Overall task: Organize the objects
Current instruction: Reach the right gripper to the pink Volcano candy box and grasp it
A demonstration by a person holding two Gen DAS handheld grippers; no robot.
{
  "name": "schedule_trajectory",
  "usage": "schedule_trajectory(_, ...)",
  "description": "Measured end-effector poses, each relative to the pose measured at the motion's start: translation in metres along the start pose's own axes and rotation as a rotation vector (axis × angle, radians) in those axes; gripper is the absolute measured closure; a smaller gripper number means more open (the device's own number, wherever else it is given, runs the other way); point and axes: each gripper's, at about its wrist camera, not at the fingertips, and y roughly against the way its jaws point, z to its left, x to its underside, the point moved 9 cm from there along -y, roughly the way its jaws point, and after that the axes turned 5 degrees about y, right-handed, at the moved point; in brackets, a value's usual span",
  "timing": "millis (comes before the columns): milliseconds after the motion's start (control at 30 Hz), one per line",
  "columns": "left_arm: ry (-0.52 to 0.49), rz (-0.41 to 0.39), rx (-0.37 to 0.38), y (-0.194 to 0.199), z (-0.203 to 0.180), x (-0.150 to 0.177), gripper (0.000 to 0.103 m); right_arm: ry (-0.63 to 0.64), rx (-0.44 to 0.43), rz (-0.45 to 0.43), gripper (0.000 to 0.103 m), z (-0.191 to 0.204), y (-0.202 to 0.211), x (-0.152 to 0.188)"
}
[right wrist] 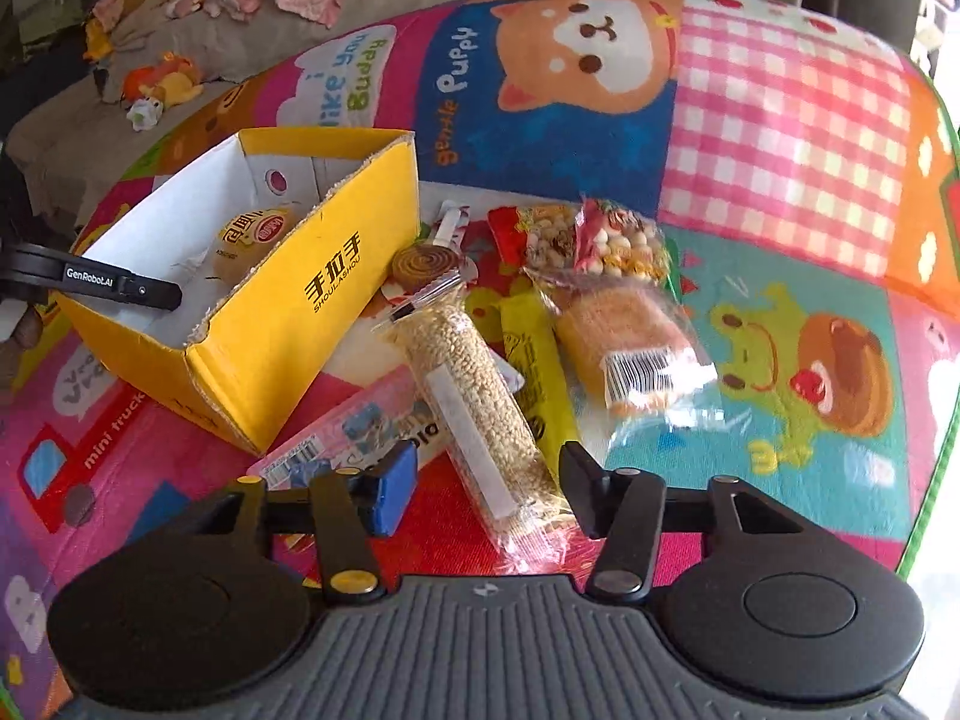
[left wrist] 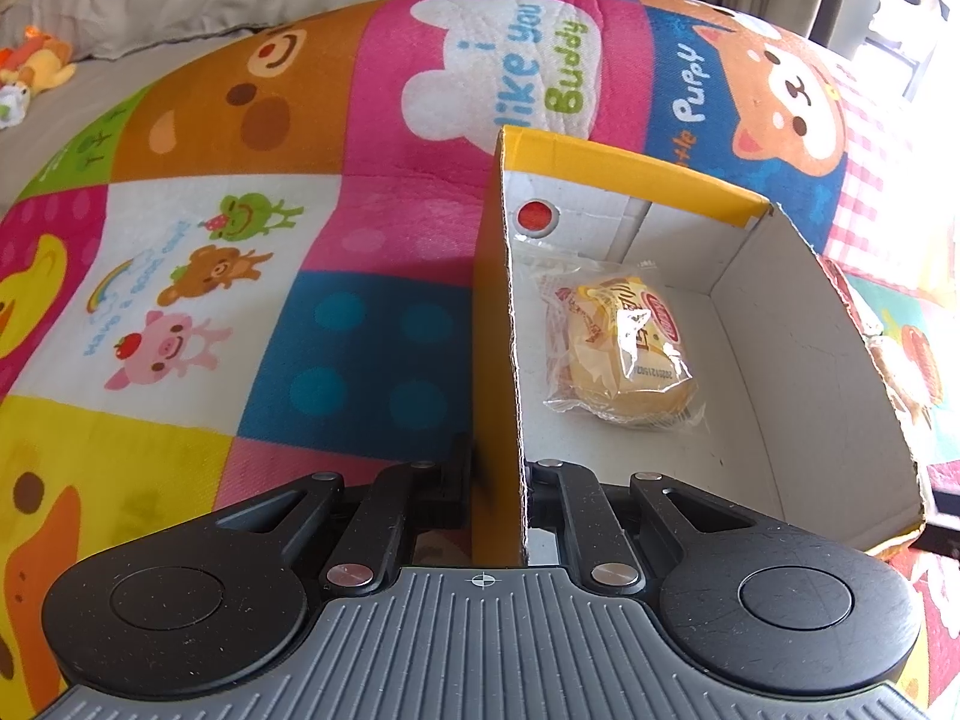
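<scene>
Clamping the yellow box [left wrist: 498,324] wall, left tongs [left wrist: 497,480] steady it; wrapped bun [left wrist: 618,348] inside; right tongs [right wrist: 486,480] apart.

Left gripper [left wrist: 497,483] clamped, right gripper [right wrist: 489,483] agape.

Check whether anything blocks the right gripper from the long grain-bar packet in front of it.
Nothing visible blocks it. The right gripper is open, and the grain-bar packet already lies between its fingers, resting on top of the other snacks beside the yellow box.

Yellow box [right wrist: 312,300] open-topped, one wrapped bun [left wrist: 621,348] inside, floor otherwise bare; snack packets [right wrist: 540,324] crowd the play mat [right wrist: 780,150] just beside it.
</scene>
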Motion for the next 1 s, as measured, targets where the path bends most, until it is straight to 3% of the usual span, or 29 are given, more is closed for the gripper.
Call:
schedule_trajectory(67, -0.009, -0.005, -0.001, 0.0, -0.002, 0.0, 0.092, -0.068, -0.053, 0.017, 0.068, 0.001, 0.008, 0.011)
schedule_trajectory(167, -0.015, -0.009, 0.004, -0.001, -0.004, 0.001, 0.092, -0.167, -0.172, 0.07, 0.071, 0.013, 0.02, 0.03)
schedule_trajectory(300, -0.012, -0.008, 0.012, 0.0, -0.003, 0.002, 0.092, -0.143, -0.134, 0.102, 0.071, 0.024, 0.028, 0.044)
schedule_trajectory(400, -0.009, -0.009, 0.014, 0.0, -0.003, 0.002, 0.092, -0.122, -0.075, 0.054, 0.07, 0.025, 0.037, 0.037)
schedule_trajectory(500, -0.005, -0.011, 0.014, -0.001, -0.004, 0.001, 0.092, -0.155, -0.096, -0.002, 0.069, 0.025, 0.042, 0.02)
schedule_trajectory(600, -0.002, -0.011, 0.017, 0.0, -0.003, 0.002, 0.092, -0.205, -0.133, -0.033, 0.063, 0.029, 0.036, 0.002)
schedule_trajectory(733, 0.001, -0.011, 0.019, 0.0, -0.003, 0.002, 0.092, -0.295, -0.099, -0.03, 0.031, 0.029, 0.01, -0.011)
schedule_trajectory(933, 0.005, -0.011, 0.022, 0.0, -0.003, 0.002, 0.092, -0.394, -0.082, -0.016, 0.032, 0.027, -0.021, -0.02)
schedule_trajectory(1000, 0.007, -0.01, 0.025, 0.0, -0.003, 0.002, 0.091, -0.393, -0.077, 0.006, 0.043, 0.026, -0.029, -0.019)
